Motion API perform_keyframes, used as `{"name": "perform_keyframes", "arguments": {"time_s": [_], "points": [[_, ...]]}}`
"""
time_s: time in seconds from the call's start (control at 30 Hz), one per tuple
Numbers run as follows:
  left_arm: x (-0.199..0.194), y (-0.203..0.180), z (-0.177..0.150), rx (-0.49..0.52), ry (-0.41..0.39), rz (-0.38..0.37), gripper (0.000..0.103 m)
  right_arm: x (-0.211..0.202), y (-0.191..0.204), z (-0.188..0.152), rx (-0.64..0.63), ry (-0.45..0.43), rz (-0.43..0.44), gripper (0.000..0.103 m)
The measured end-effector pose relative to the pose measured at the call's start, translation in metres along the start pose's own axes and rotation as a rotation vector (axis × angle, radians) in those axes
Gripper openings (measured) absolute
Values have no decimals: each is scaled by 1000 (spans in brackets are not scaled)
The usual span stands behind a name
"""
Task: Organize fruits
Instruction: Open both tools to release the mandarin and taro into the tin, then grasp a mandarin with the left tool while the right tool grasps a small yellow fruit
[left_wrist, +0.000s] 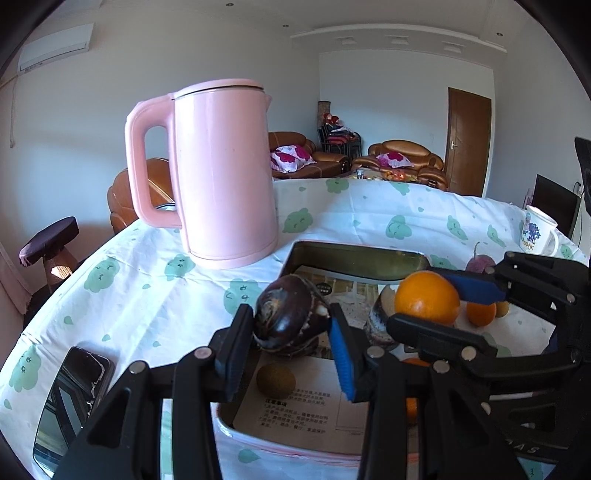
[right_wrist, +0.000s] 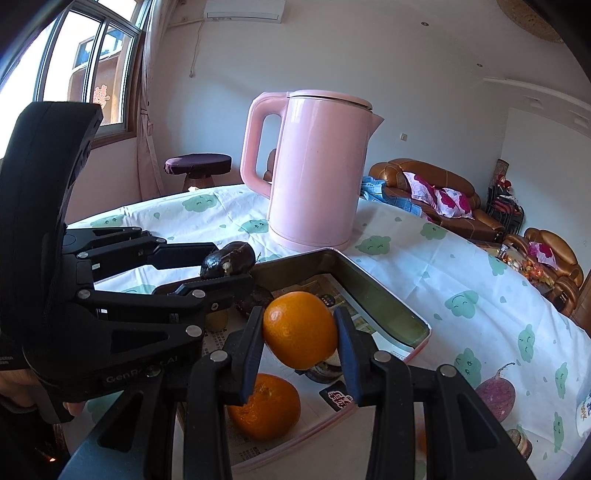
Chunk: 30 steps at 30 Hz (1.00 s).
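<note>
My left gripper (left_wrist: 291, 332) is shut on a dark purple-brown water chestnut (left_wrist: 290, 314) and holds it above the near-left part of a paper-lined tin tray (left_wrist: 354, 254). My right gripper (right_wrist: 301, 332) is shut on an orange (right_wrist: 300, 329) and holds it above the same tray (right_wrist: 384, 306); the orange also shows in the left wrist view (left_wrist: 426, 297). In the tray lie a second orange (right_wrist: 264, 406), a small brown fruit (left_wrist: 276, 378) and more dark chestnuts (left_wrist: 376, 321). The left gripper with its chestnut (right_wrist: 228, 260) shows at the left of the right wrist view.
A pink kettle (left_wrist: 221, 170) stands on the cloud-print tablecloth behind the tray. A phone (left_wrist: 70, 398) lies at the near left. A purple radish (right_wrist: 495, 395) and a white mug (left_wrist: 537, 230) sit to the right, with small fruits (left_wrist: 480, 314) on the cloth.
</note>
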<state>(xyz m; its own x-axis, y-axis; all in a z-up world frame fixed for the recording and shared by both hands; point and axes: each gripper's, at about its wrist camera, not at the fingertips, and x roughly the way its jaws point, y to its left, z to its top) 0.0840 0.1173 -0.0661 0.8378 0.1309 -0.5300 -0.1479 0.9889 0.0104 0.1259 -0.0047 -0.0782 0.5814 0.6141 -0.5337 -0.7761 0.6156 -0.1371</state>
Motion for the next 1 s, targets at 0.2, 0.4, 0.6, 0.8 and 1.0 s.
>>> {"name": "perform_keyframes", "arguments": {"time_s": [0.2, 0.4, 0.6, 0.8, 1.0], "points": [[0, 2, 0, -5, 1, 9, 41, 7, -1, -3, 22, 27, 31, 40], [-5, 3, 0, -20, -25, 26, 62, 10, -3, -6, 25, 45, 21, 56], [-21, -8, 5, -24, -77, -2, 74, -19, -13, -12, 16, -9, -51, 67], [-35, -34, 13, -1, -121, -39, 76, -68, -60, -31, 77, -38, -181, 67], [-28, -81, 14, 74, -104, -92, 76, -98, -112, -57, 206, -39, -306, 67]]}}
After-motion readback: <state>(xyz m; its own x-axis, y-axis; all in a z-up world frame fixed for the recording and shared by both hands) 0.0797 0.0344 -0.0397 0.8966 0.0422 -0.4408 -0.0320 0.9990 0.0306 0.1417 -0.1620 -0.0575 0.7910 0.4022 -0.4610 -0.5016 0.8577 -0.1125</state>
